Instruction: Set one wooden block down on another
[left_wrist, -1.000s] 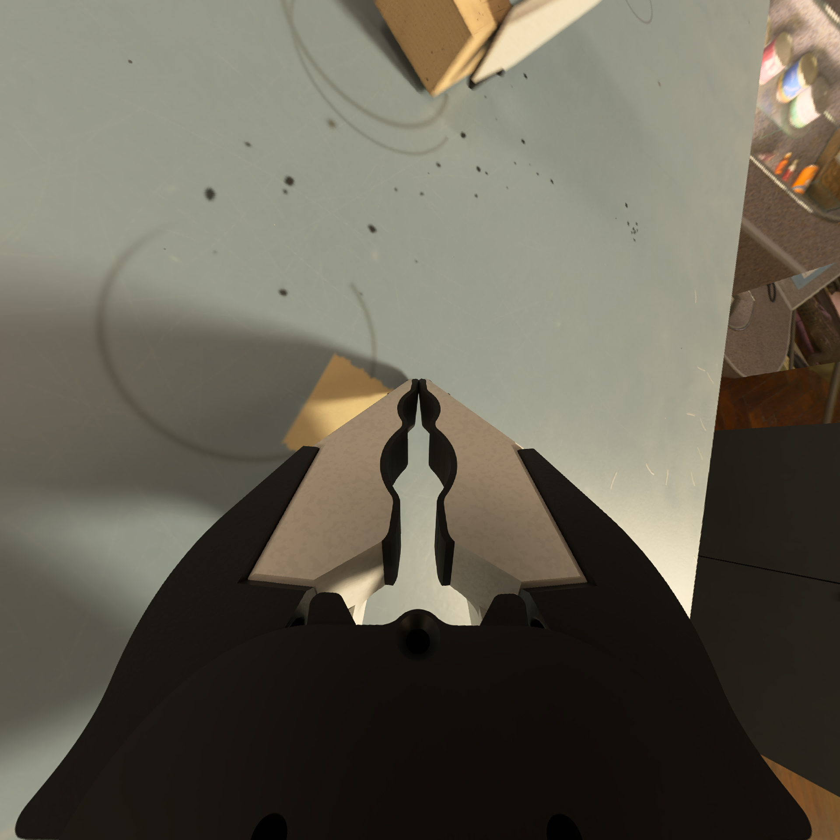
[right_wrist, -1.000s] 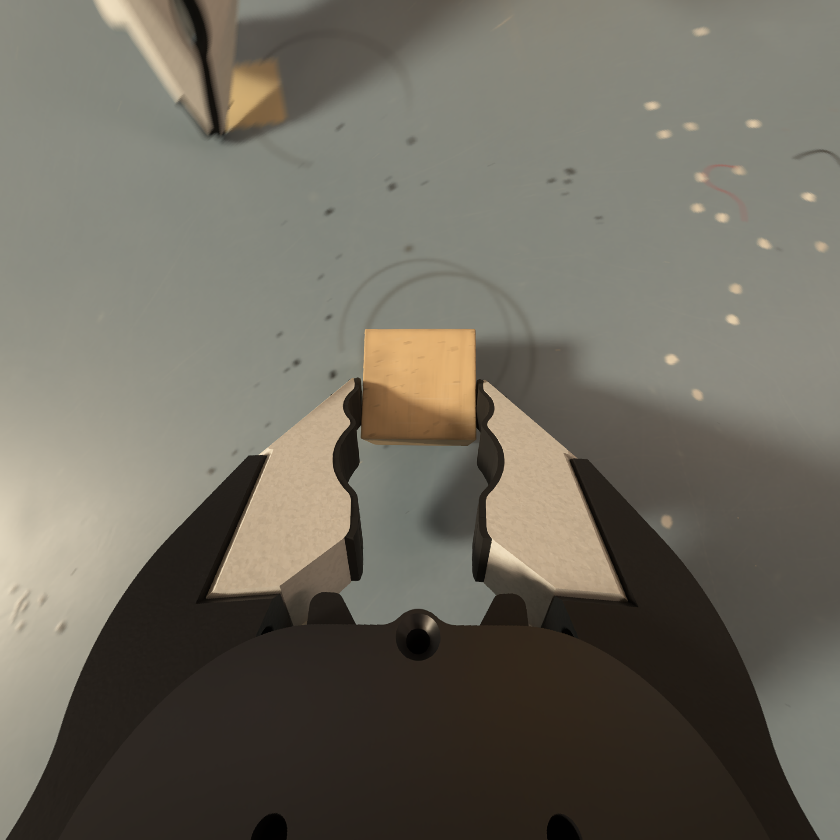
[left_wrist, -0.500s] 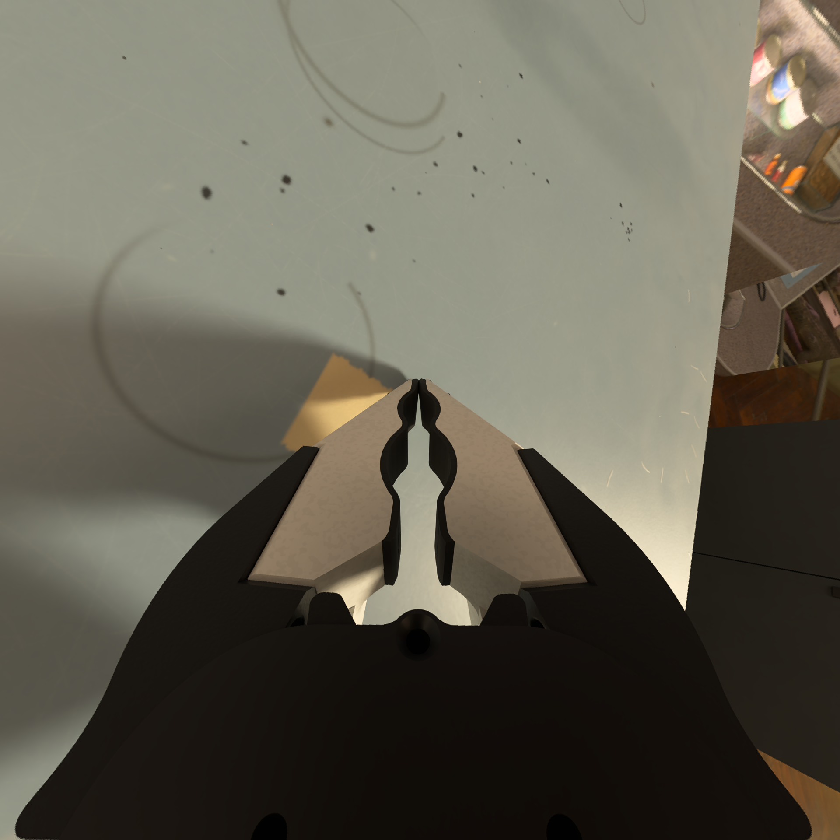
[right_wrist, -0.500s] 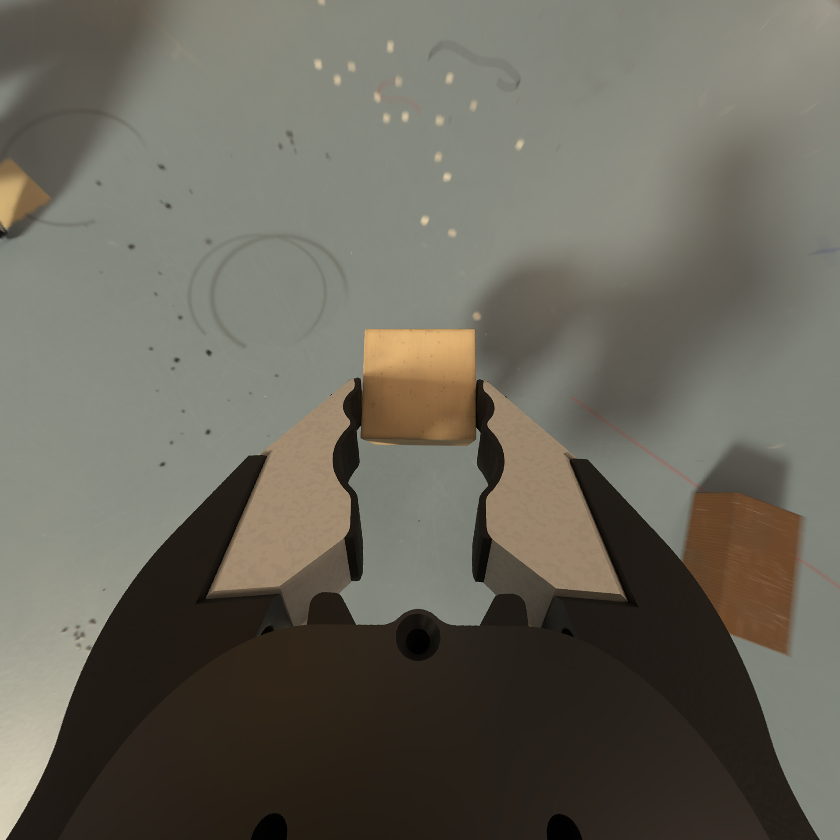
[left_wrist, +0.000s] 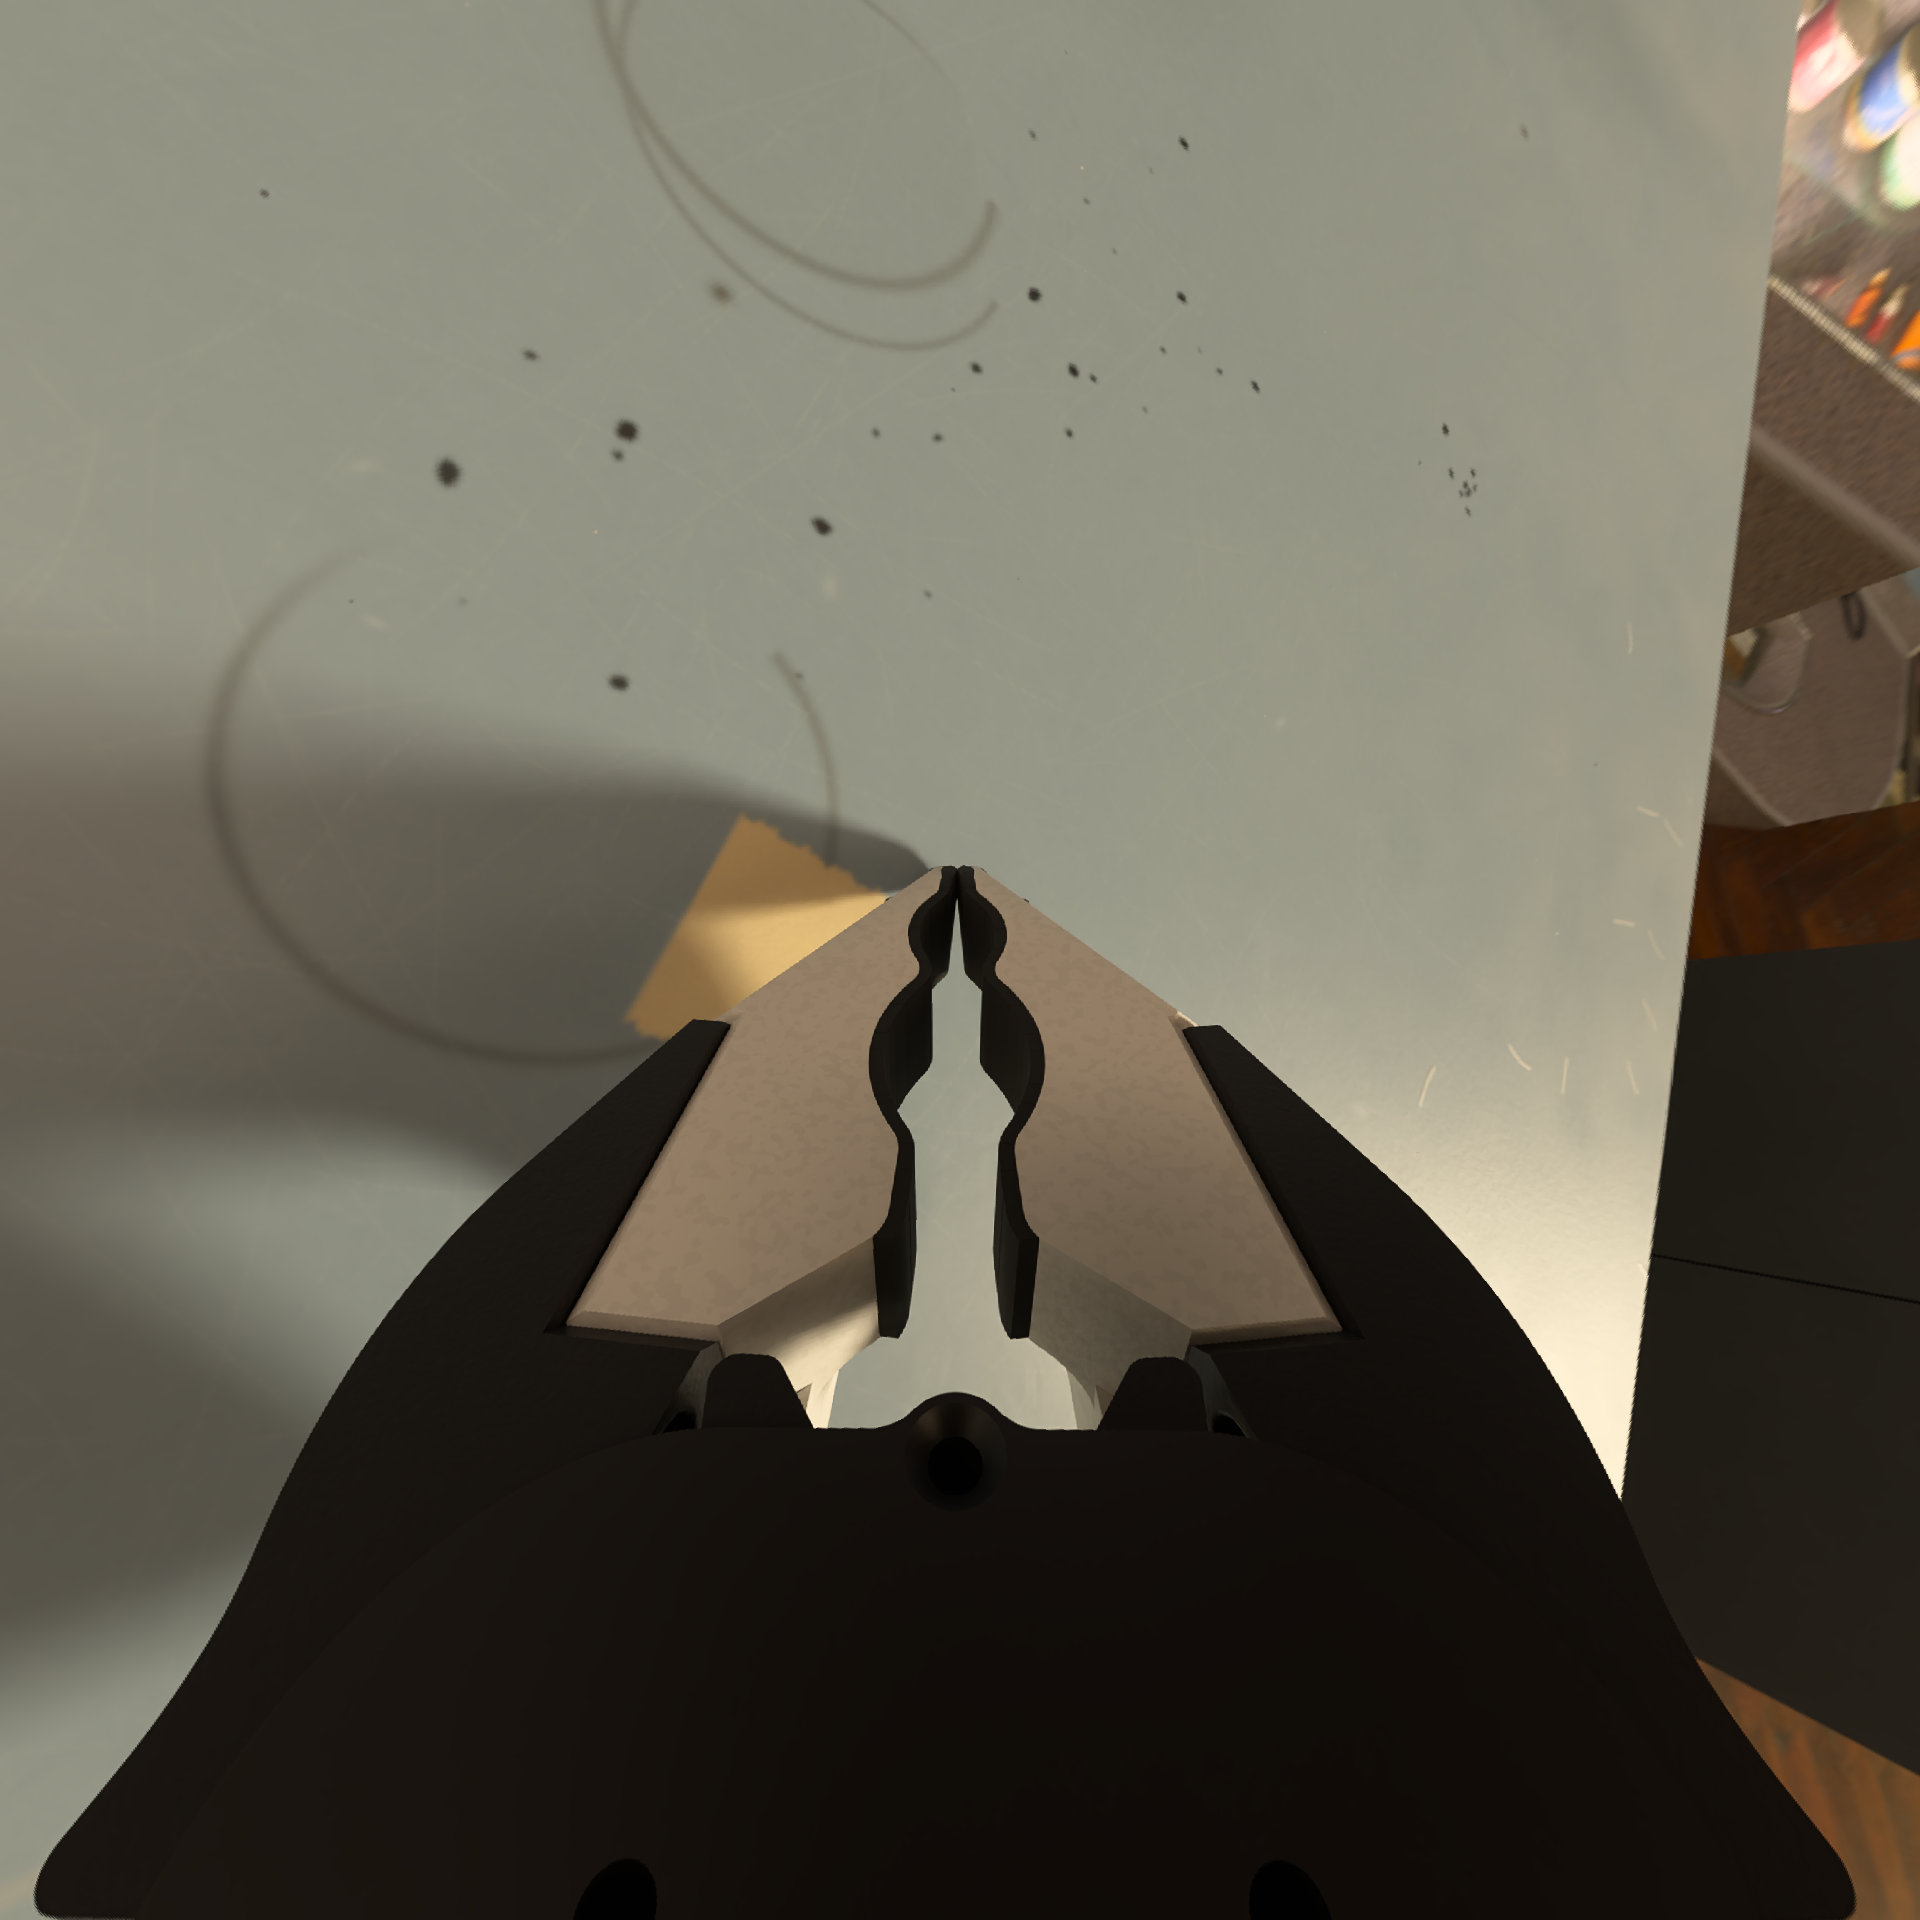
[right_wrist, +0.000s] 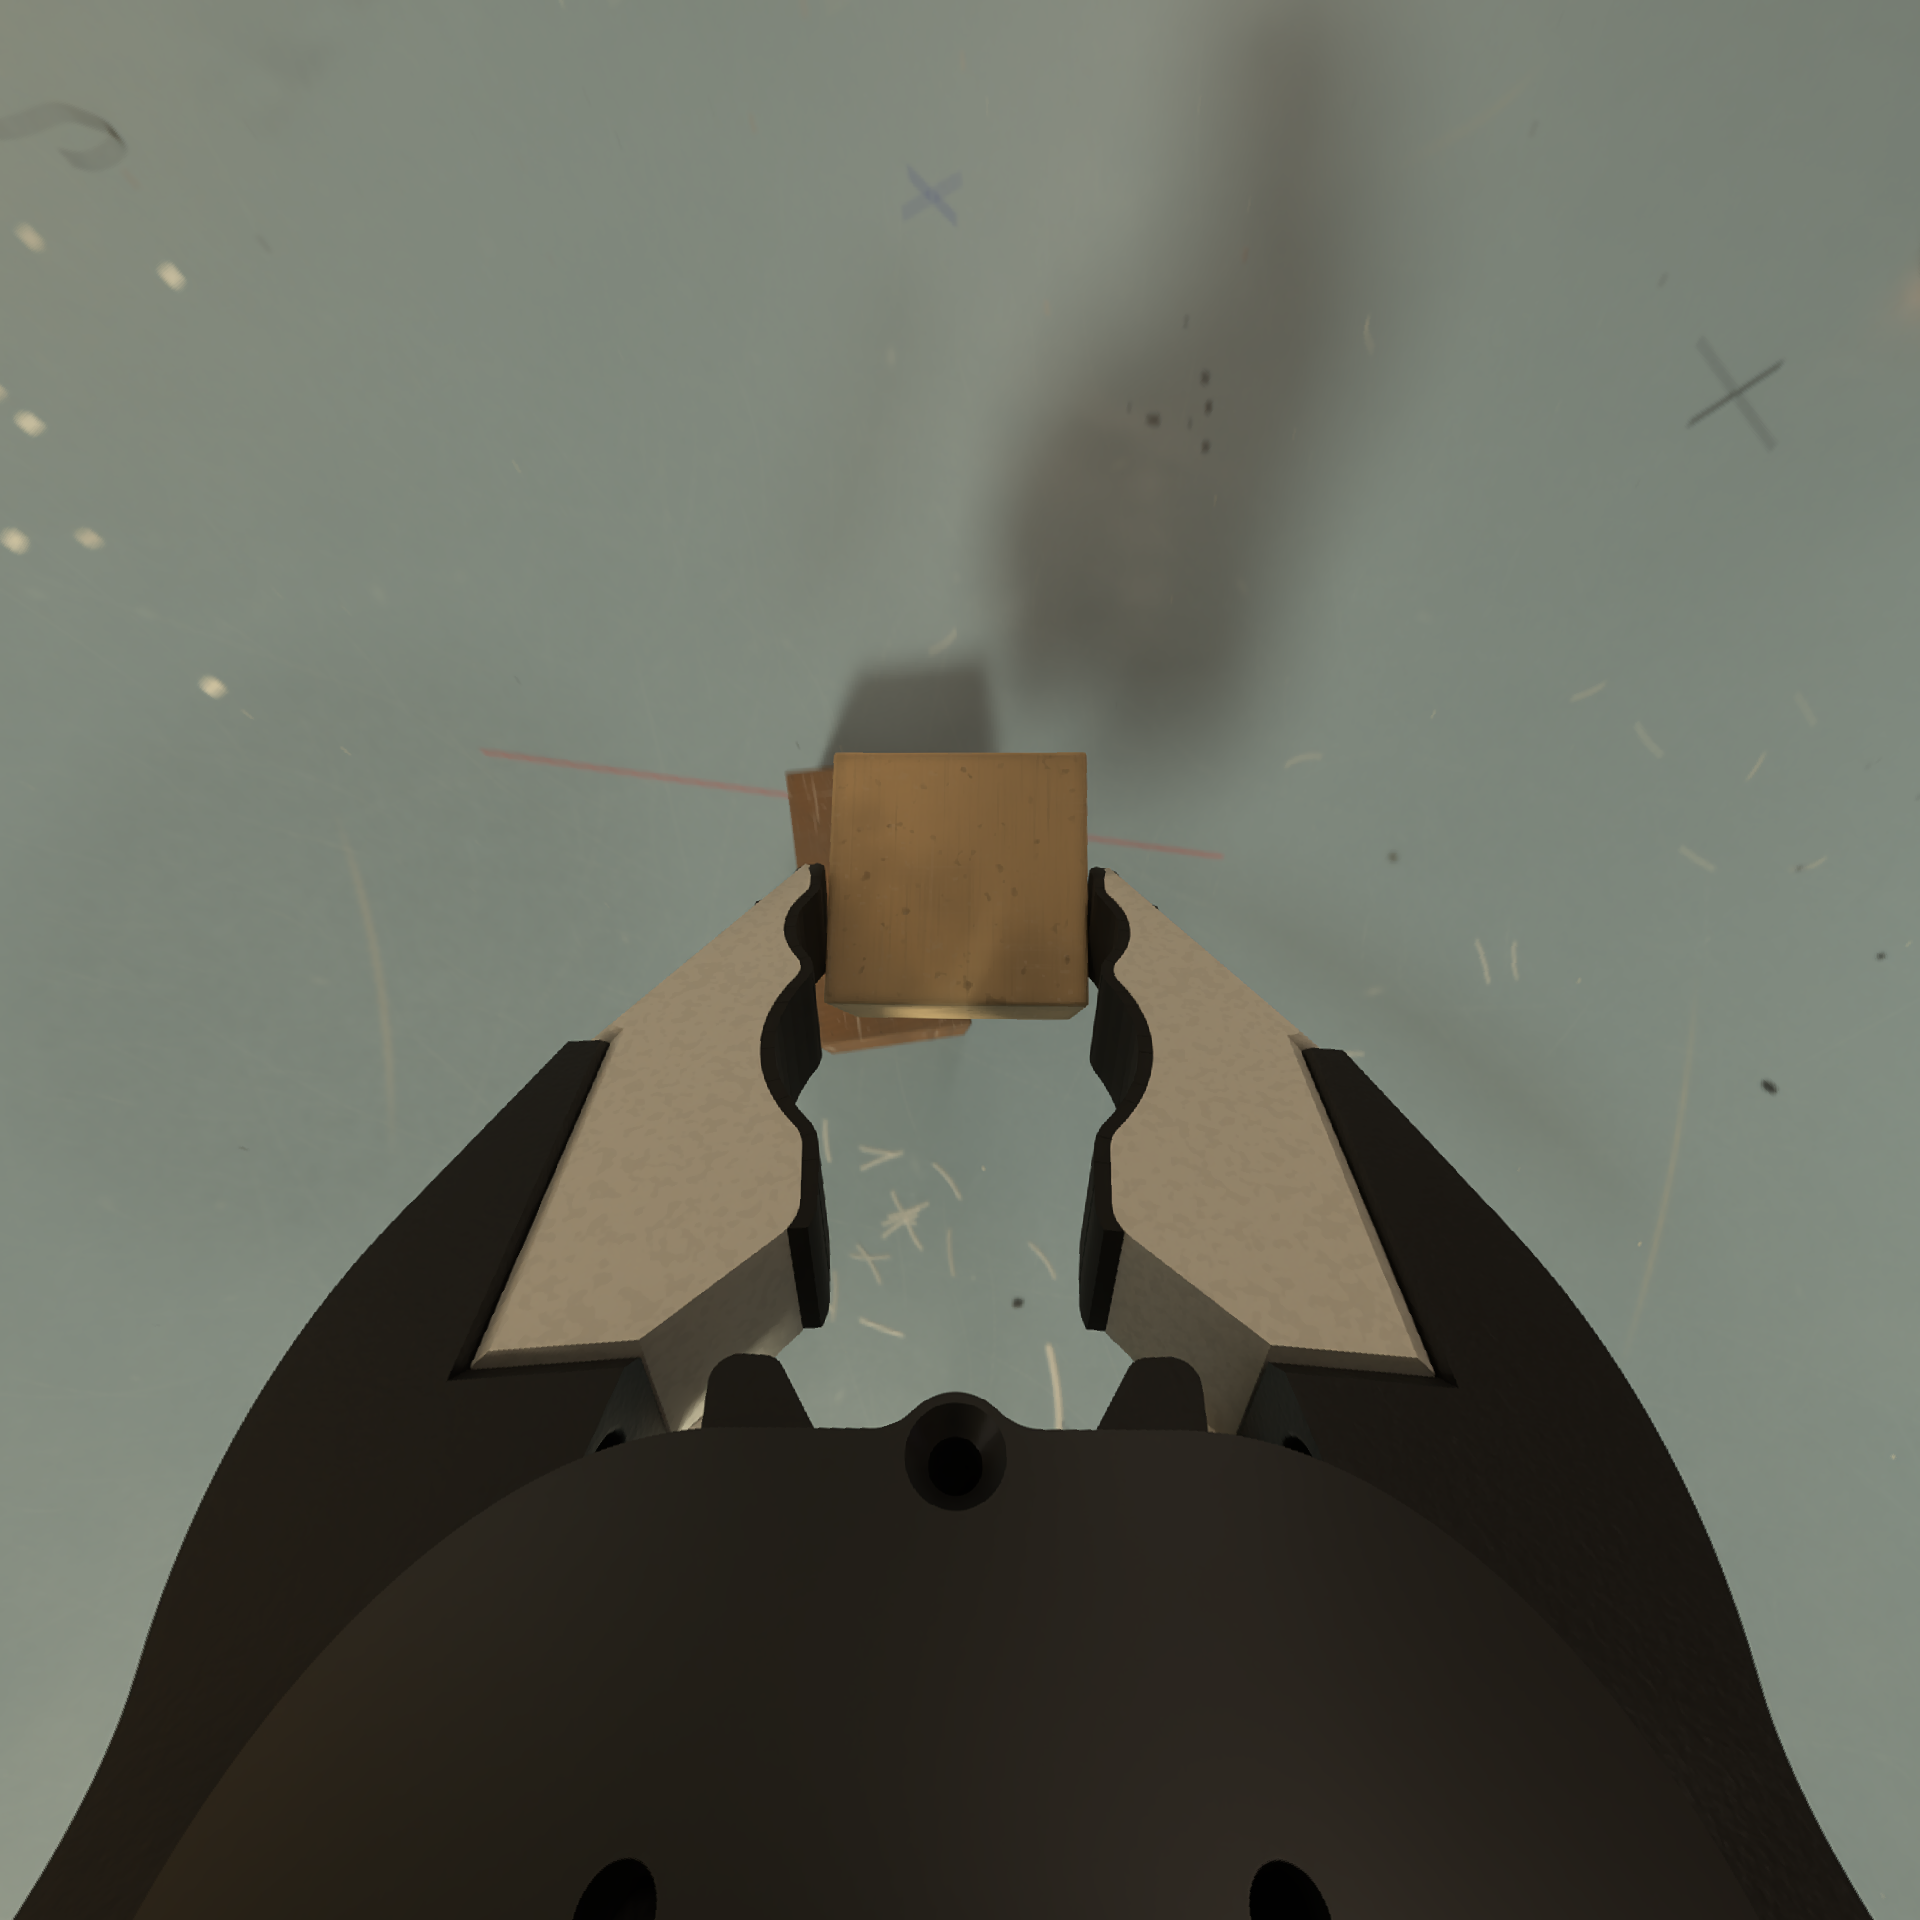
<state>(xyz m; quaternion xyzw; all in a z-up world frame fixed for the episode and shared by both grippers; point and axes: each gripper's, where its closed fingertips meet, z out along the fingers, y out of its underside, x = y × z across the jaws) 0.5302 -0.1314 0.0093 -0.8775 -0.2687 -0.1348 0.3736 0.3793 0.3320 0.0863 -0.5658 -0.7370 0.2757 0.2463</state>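
My right gripper (right_wrist: 956, 883) is shut on a light wooden block (right_wrist: 956, 883) and holds it above the grey table. A darker brown wooden block (right_wrist: 808, 821) lies on the table right beneath it, mostly hidden, with only its left and lower edges showing. In the left wrist view my left gripper (left_wrist: 956, 875) is shut and empty, its fingertips touching. A third light wooden block (left_wrist: 748, 935) lies on the table just left of those fingertips, partly hidden behind the left finger.
The grey table (left_wrist: 1143, 675) is marked with dark specks and ring stains. Its right edge (left_wrist: 1704, 831) runs down the left wrist view, with shelves of coloured cans (left_wrist: 1860, 94) and a dark cabinet (left_wrist: 1797, 1195) beyond it.
My right gripper has carried the light block to the right, from beside the left gripper to above the darker block. It has left the left wrist view. The left gripper has stayed put.
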